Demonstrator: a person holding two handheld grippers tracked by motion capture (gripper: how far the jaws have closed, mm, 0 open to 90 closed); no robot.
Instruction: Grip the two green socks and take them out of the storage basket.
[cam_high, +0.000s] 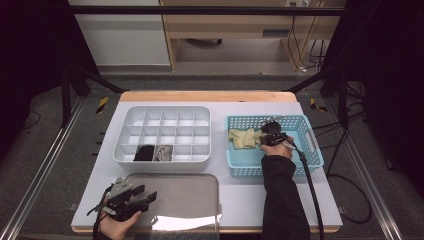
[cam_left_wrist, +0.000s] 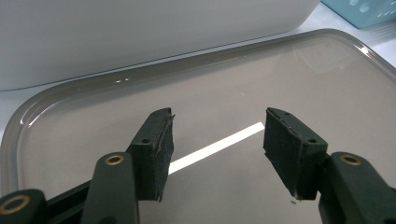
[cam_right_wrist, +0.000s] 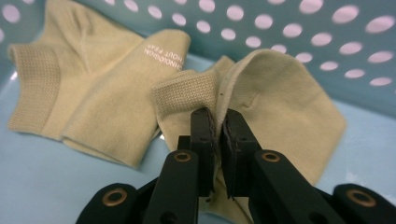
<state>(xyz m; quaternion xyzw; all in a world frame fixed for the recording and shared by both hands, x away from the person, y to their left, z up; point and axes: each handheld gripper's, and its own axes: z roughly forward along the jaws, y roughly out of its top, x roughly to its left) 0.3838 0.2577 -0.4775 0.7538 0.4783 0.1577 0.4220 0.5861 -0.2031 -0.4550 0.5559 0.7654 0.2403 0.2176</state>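
Across the desk (cam_high: 310, 200) from me, I see the white divided box (cam_high: 164, 135) at back left, the blue basket (cam_high: 274, 144) to its right and the grey tray (cam_high: 175, 200) in front. Two pale socks (cam_high: 245, 137) lie in the basket's left half. I have the right gripper (cam_right_wrist: 218, 140) clenched on the nearer sock (cam_right_wrist: 280, 102), pinching a fold of it beside the cuff. My left gripper (cam_left_wrist: 217, 149) hovers over the tray, jaws released, nothing between them.
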